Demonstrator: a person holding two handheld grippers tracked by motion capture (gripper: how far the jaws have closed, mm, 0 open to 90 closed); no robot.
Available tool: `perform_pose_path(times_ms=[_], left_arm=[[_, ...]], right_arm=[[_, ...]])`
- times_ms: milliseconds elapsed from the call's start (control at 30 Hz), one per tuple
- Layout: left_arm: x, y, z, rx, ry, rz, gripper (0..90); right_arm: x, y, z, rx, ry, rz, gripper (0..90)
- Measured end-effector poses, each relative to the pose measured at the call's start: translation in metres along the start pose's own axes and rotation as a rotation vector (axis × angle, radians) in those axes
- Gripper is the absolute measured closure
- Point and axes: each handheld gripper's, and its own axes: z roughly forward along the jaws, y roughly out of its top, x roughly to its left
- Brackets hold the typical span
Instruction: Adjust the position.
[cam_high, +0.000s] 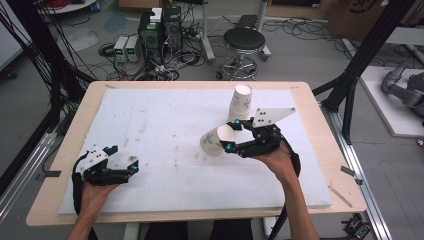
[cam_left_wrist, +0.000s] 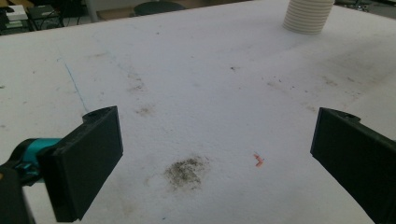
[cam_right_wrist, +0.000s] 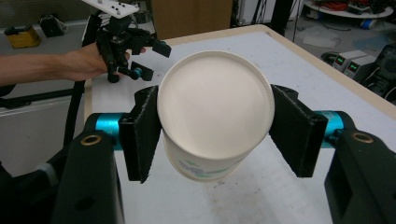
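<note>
Right of centre in the high view, my right gripper has its fingers clamped on a paper cup lying tilted, base toward the camera. The cup stack stands just behind, well inside the table's far edge. At lower left, my left gripper rests with fingers wide apart and empty, with bare white pad ahead.

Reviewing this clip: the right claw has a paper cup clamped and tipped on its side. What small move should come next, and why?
Probably turn the wrist to bring the paper cup upright, then lower it toward the foam mat. The right claw is shut on it, the cup lies tilted with its base facing the camera, above the mat, beside the cup stack. The left claw rests open, away from it.
</note>
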Motion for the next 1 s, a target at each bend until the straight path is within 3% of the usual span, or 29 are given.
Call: perform_pose_path(times_ms=[200, 333, 433, 533, 633, 667, 700, 733, 833, 900, 1000], left_arm=[[0.000, 0.000, 0.000, -0.006, -0.019, 0.006, 2.3], [0.003, 0.000, -0.002, -0.026, -0.033, -0.019, 2.3], [0.003, 0.004, -0.004, -0.017, -0.047, 0.016, 2.3], [0.004, 0.015, -0.008, -0.037, -0.095, 0.039, 2.3], [0.006, 0.029, -0.011, -0.056, -0.162, 0.060, 2.3], [0.006, 0.034, -0.010, -0.062, -0.200, 0.069, 2.3], [0.003, 0.045, -0.009, -0.079, -0.311, 0.087, 2.3], [0.003, 0.045, -0.009, -0.079, -0.311, 0.087, 2.3], [-0.006, 0.063, -0.004, -0.095, -0.434, 0.143, 2.3], [-0.012, 0.074, 0.000, -0.097, -0.483, 0.162, 2.3], [-0.021, 0.089, 0.007, -0.092, -0.524, 0.190, 2.3]], right_arm=[[-0.002, -0.002, 0.001, -0.010, 0.010, 0.006, 37.6], [-0.003, -0.002, 0.002, -0.010, 0.015, 0.002, 37.6], [-0.004, -0.002, 0.003, -0.010, 0.023, 0.007, 37.6], [-0.006, -0.002, 0.004, -0.017, 0.038, 0.004, 37.6], [-0.006, -0.002, 0.006, -0.020, 0.052, 0.002, 37.6], [-0.006, -0.002, 0.006, -0.023, 0.056, -0.003, 37.6], [-0.007, -0.002, 0.006, -0.023, 0.061, -0.003, 37.6], [-0.006, -0.002, 0.006, -0.024, 0.071, 0.001, 37.6], [-0.007, -0.002, 0.006, -0.034, 0.084, -0.002, 37.6], [-0.007, -0.002, 0.006, -0.044, 0.097, -0.005, 37.6], [-0.007, -0.001, 0.007, -0.054, 0.115, -0.002, 37.6]])
